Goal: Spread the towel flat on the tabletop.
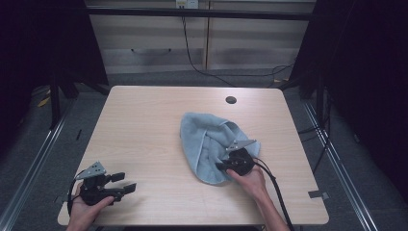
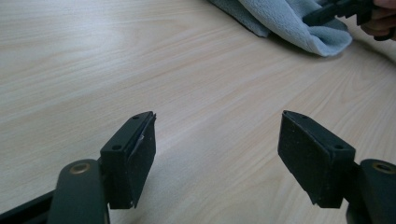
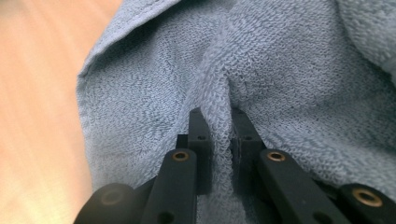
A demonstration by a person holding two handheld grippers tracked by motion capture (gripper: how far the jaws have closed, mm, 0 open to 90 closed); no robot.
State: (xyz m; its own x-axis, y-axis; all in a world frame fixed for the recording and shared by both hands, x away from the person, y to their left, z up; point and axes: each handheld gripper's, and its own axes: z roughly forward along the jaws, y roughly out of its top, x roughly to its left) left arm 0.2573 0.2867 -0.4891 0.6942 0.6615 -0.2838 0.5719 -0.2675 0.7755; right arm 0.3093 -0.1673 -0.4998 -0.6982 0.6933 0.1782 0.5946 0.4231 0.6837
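A crumpled light-blue towel [image 1: 207, 139] lies right of the table's middle. My right gripper [image 1: 224, 165] sits on the towel's near right part, held by a hand. In the right gripper view its jaws pinch a raised fold of the towel [image 3: 219, 107], so the right gripper [image 3: 218, 122] is shut on the cloth. My left gripper [image 1: 124, 182] rests at the table's near left corner, held by the other hand. The left gripper [image 2: 217, 140] stands wide open over bare wood, with the towel [image 2: 299, 23] far ahead of it.
The light wooden table [image 1: 144, 125] has a round cable hole [image 1: 231, 100] near its far edge. Black cables trail across the floor behind and to the right. Metal rails run along both sides of the table.
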